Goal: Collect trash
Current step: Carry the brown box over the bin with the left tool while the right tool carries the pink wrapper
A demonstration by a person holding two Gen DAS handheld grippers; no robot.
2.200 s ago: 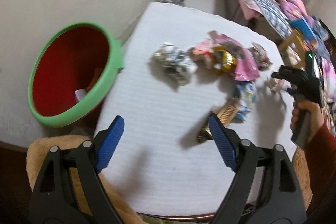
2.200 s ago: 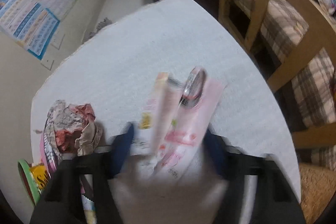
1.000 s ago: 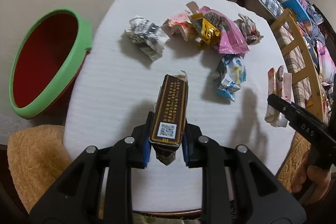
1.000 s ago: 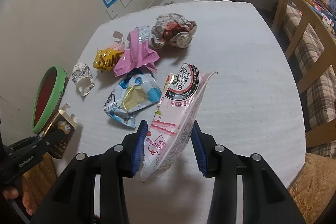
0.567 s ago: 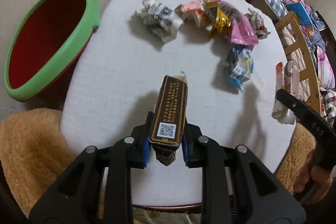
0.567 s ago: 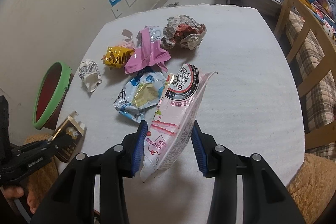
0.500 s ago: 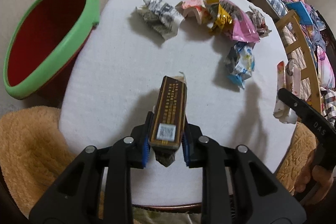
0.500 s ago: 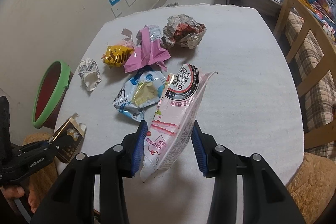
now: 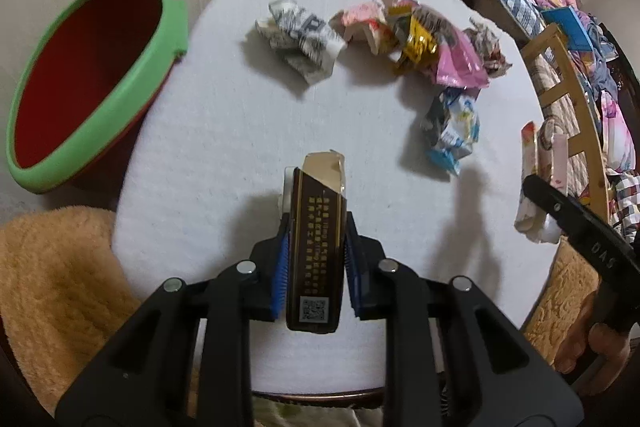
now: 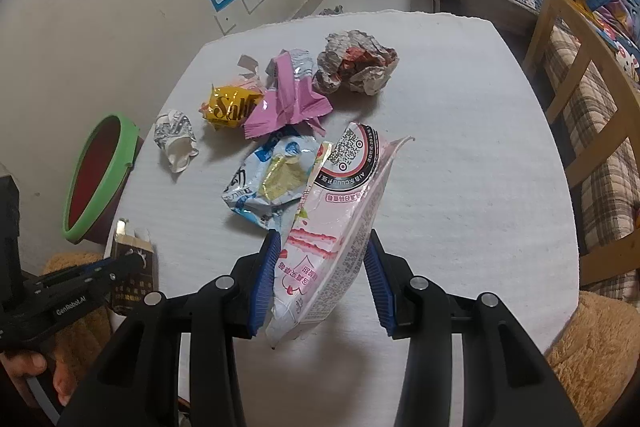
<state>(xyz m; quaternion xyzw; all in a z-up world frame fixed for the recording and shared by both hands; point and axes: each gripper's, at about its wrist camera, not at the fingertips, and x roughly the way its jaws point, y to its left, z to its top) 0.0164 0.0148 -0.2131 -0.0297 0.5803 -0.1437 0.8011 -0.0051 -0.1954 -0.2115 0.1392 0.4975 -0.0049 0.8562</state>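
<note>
left gripper (image 9: 315, 263) clamped on brown carton (image 9: 318, 247); right gripper (image 10: 320, 275) clamped on pink wrapper (image 10: 336, 227). carry level over green bin (image 9: 96, 83); release inside rim.

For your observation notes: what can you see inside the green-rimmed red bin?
Inside the bin, only bare red wall shows in the left wrist view. The near rim hides the bottom, so any trash lying there cannot be seen.

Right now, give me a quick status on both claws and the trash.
Left claw shut on brown carton. Right claw shut on pink wrapper. Green-rimmed bin open, off table's left edge. Five wrappers remain on table.
</note>
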